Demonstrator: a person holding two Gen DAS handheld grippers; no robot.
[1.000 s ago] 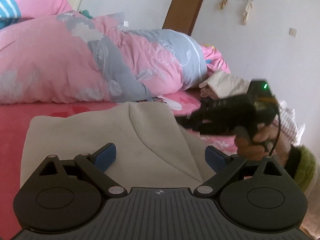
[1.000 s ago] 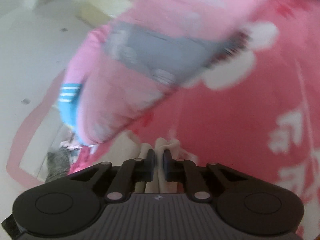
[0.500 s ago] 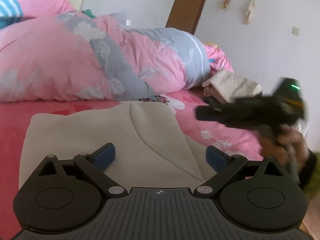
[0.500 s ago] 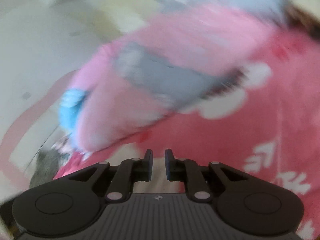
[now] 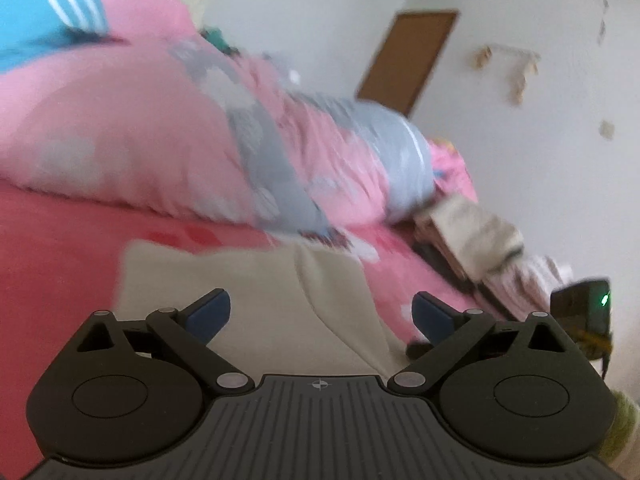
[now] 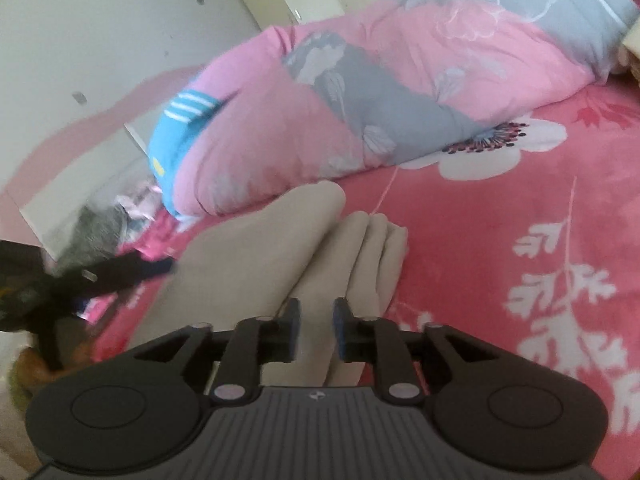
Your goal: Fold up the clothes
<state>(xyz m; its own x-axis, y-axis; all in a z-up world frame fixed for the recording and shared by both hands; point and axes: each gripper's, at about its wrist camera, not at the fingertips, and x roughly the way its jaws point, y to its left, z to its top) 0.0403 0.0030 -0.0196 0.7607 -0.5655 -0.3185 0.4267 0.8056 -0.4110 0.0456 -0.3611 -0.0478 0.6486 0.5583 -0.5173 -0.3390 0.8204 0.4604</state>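
The beige garment (image 6: 280,252) lies flat on the bed (image 6: 520,208), spread over the pink flowered sheet, just in front of the heaped pink and grey quilt (image 6: 400,92). In the right wrist view its folded edge shows as stacked layers (image 6: 376,248) bunched beside the broader panel.

The right tool (image 6: 316,332) hangs just above that fold, its blue pads a narrow gap apart and the jaws opening; cloth shows through the gap below, but the pads do not press on it. The left tool (image 5: 320,312) is spread wide over the near part of the garment (image 5: 248,304), nothing between its fingers, the blue pads (image 5: 210,312) clear of the cloth.

From the left wrist view, the right tool's body with its green light (image 5: 584,308) peeks in at the far right edge. Beyond it, a pile of folded clothes (image 5: 468,236) sits near the bed's edge by the wall, well apart from the beige piece. A blue garment with white stripes (image 5: 44,20) rests on top of the quilt, and a brown door (image 5: 408,60) stands in the white wall behind.
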